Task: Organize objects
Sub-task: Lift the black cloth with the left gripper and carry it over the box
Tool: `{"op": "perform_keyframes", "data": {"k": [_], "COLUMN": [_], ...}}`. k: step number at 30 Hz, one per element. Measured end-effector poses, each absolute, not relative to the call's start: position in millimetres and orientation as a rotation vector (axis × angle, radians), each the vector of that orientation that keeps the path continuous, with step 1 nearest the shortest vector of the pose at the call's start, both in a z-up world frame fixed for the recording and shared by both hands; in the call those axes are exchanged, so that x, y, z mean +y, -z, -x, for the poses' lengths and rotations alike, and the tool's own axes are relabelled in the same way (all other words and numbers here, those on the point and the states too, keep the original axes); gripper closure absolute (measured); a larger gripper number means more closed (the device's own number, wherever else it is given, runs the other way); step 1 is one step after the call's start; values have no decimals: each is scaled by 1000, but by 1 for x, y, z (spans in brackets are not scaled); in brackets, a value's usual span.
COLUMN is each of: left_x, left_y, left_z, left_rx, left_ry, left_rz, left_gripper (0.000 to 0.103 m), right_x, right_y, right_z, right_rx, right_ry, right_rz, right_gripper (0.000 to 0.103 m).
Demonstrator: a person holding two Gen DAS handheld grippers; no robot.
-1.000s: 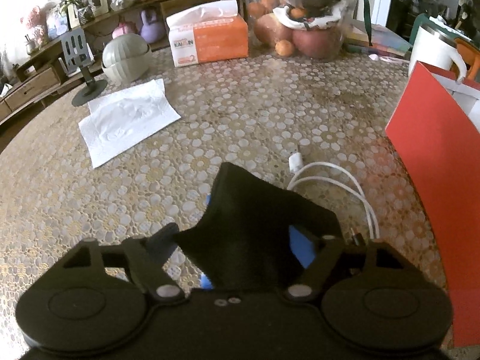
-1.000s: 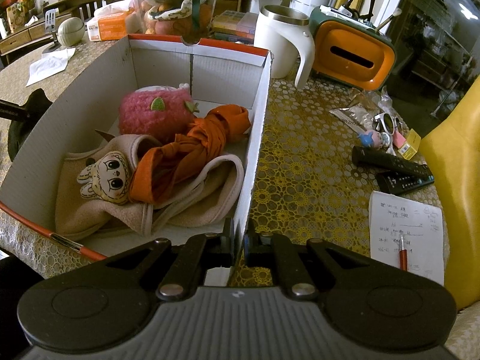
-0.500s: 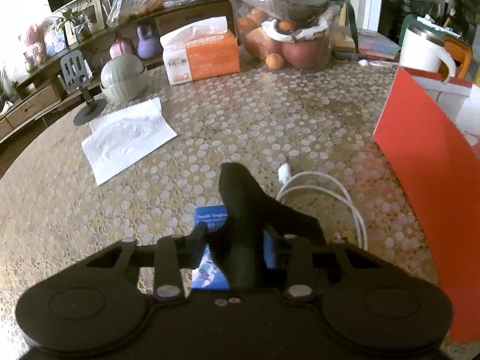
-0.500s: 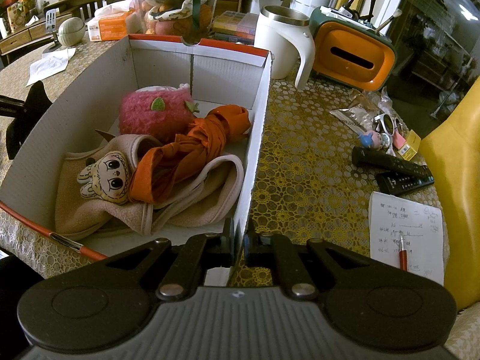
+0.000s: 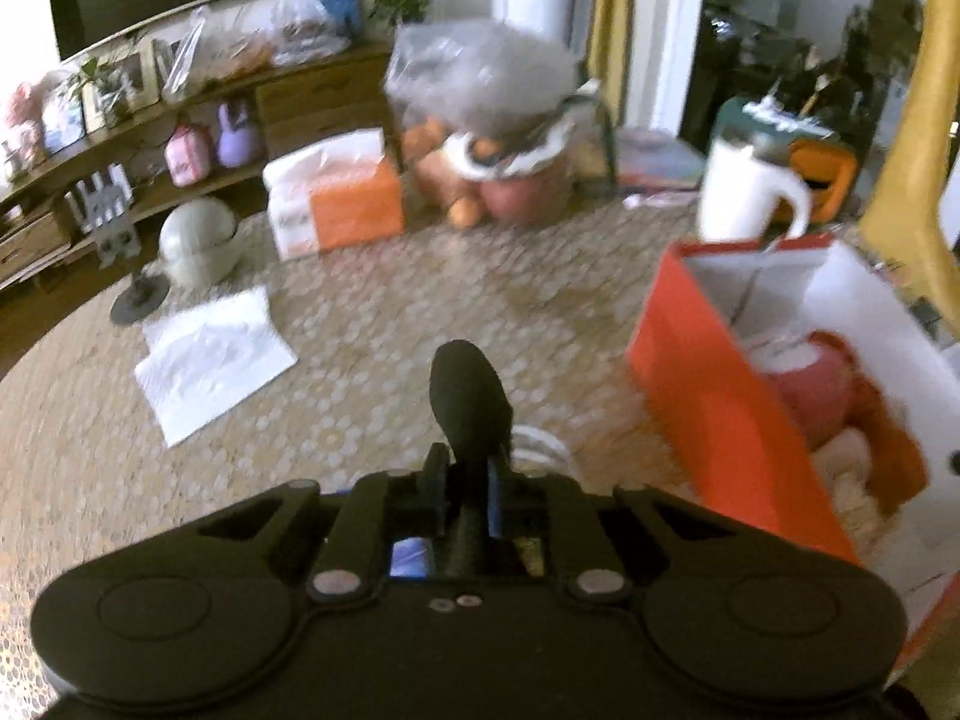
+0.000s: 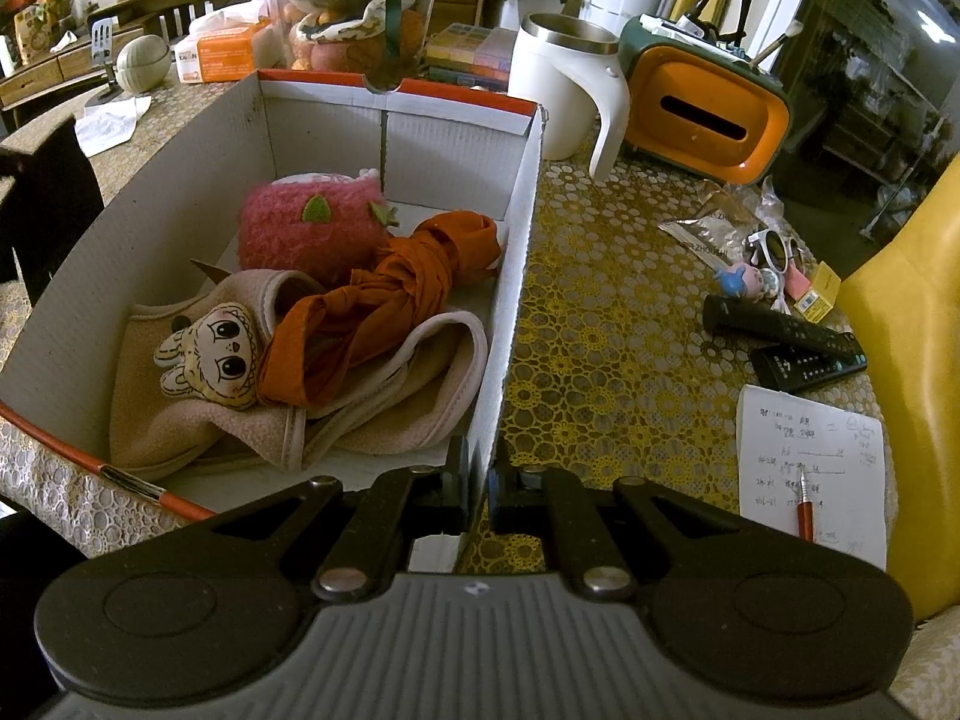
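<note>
Currently your left gripper [image 5: 467,483] pinches black cloth [image 5: 469,399] (soft, light, floppy); grip low near bunch. Right gripper [image 6: 480,480] clamps box [image 6: 516,252] wall; thin cardboard.

— Count on the table: one red cardboard box [image 6: 516,252], one white mug [image 6: 558,84], one orange tissue pack [image 6: 225,57].

— Inside the box: one pink plush [image 6: 306,225], one orange cloth [image 6: 372,312], one beige bib [image 6: 372,408], one bunny-face doll [image 6: 210,357].

— Right of the box: two black remotes [image 6: 780,327], one note sheet [image 6: 810,468], one red pen [image 6: 805,507].

— Over on the left view: one white napkin [image 5: 210,360], one black fabric piece [image 5: 471,402].
</note>
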State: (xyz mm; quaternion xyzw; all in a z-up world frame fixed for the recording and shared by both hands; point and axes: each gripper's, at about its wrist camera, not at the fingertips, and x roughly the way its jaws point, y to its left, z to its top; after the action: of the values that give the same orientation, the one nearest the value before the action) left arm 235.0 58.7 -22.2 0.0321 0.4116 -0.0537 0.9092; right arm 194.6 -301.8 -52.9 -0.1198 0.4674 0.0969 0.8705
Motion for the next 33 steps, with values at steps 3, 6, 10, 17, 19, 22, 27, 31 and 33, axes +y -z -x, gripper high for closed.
{"op": "perform_keyframes", "data": {"k": [3, 6, 10, 17, 19, 22, 27, 31, 33], "left_x": [48, 37, 17, -16, -26, -38, -58, -77, -88], "left_y": [6, -9, -23, -43, -48, -55, -66, -68, -66], "left_z": [-231, -226, -222, -217, -216, -215, -215, -211, -209], "left_rx": [830, 804, 787, 746, 733, 717, 696, 699, 700], "left_ry": [149, 201, 261, 347, 367, 396, 461, 530, 562], "left_rz": [-76, -79, -91, -119, -128, -138, -126, -102, -101], "left_gripper": [94, 94, 94, 94, 94, 94, 94, 94, 94], "right_x": [-302, -303, -304, -302, -302, -301, -301, -301, -300], "right_y": [52, 52, 51, 50, 50, 51, 51, 52, 52], "right_z": [-194, -194, -194, -195, -195, -194, -193, -192, -192], "right_rx": [977, 978, 976, 975, 974, 972, 972, 972, 971], "right_ry": [-202, -201, -202, -202, -203, -203, -202, -202, -203], "right_rz": [251, 248, 251, 246, 247, 249, 248, 247, 247], "right_gripper": [97, 97, 97, 97, 97, 97, 97, 97, 97]}}
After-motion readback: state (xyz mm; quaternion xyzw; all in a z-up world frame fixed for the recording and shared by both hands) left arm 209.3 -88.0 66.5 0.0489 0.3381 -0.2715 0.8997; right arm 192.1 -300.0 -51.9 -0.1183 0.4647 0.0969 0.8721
